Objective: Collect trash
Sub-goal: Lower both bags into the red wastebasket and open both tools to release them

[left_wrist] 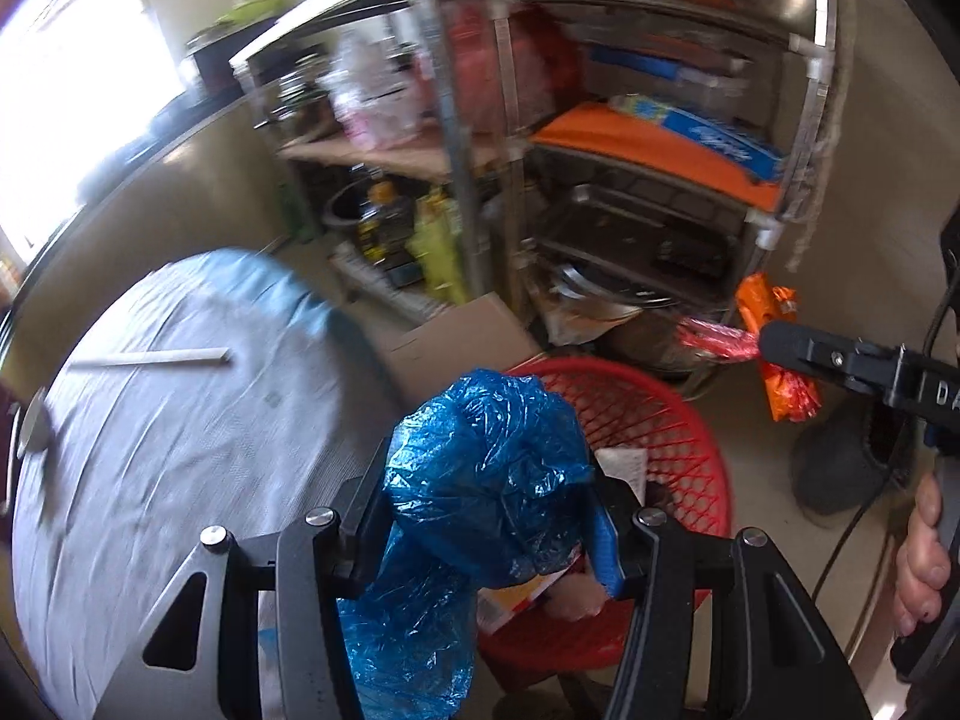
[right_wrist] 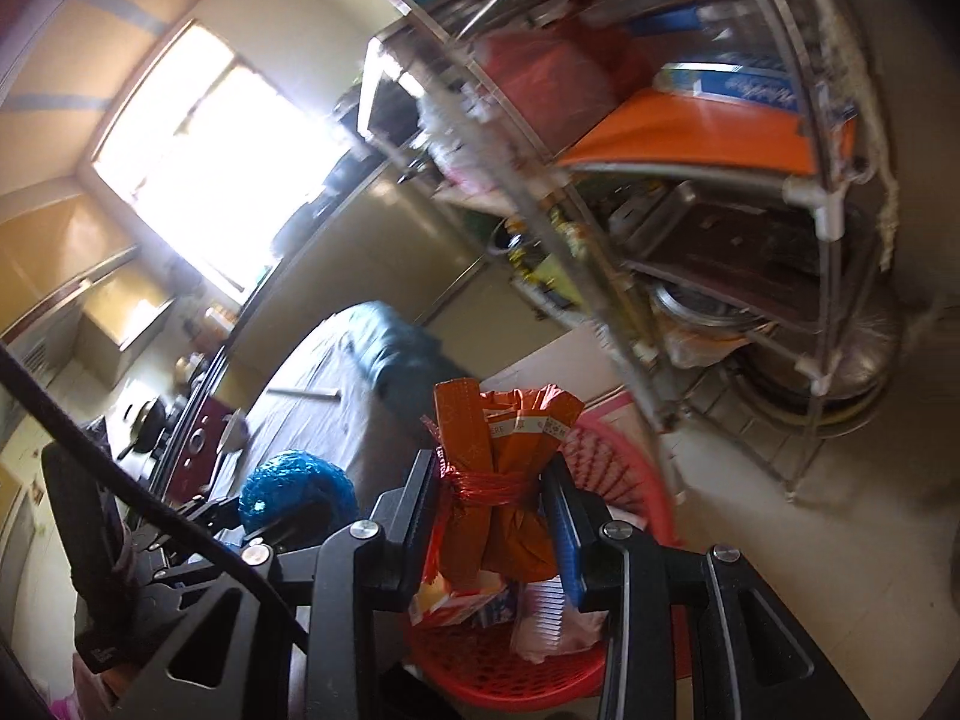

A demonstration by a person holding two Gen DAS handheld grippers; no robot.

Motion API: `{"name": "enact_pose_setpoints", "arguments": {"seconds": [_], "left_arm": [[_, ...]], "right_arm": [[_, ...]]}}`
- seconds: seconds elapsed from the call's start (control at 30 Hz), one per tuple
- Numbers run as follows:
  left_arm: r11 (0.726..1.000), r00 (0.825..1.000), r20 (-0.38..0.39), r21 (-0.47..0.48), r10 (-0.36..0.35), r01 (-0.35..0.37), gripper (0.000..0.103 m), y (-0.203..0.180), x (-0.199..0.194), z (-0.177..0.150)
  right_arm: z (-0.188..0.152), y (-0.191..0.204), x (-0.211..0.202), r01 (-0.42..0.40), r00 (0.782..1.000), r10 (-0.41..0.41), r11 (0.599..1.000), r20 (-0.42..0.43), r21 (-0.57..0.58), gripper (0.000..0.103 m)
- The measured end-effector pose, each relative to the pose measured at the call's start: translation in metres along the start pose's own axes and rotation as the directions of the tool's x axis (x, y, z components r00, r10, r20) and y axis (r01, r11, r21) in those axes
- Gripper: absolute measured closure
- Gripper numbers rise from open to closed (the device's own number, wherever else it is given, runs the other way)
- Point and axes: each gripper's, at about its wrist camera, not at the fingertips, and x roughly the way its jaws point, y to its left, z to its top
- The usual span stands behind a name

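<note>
**Both loads near the basket; left tool is nearer**

Your left tool (left_wrist: 489, 531) is clamped on the crumpled blue plastic bag (left_wrist: 486, 480), directly over the red mesh plastic basket (left_wrist: 660, 420) on the floor. Your right tool (right_wrist: 495, 516) grips the orange foil wrapper bundle (right_wrist: 510, 468), long axis upright, above the basket's near rim.

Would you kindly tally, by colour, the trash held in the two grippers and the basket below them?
Blue crumpled plastic bag, in left gripper: 1
Orange plastic wrapper bundle, in right gripper: 1
Red plastic mesh basket: 1
Total: 3
</note>
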Motion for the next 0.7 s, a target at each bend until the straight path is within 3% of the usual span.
{"name": "enact_pose_setpoints", "arguments": {"seconds": [0.1,0.23,0.7], "left_arm": [[0.995,0.998,-0.018,0.080,-0.062,0.063,0.046,-0.001,0.007,0.005],[0.985,0.993,-0.053,0.130,-0.107,0.114,0.046,0.005,0.016,0.007],[0.963,0.978,-0.062,0.169,-0.201,0.209,0.046,0.004,0.017,0.007]], "right_arm": [[0.004,0.006,-0.007,0.026,0.999,-0.027,0.999,0.025,0.027,0.066],[-0.005,0.020,-0.002,0.057,0.998,-0.056,0.998,-0.008,0.025,0.066],[-0.040,0.017,0.010,0.128,0.990,-0.122,0.989,-0.077,0.078,0.066]]}}
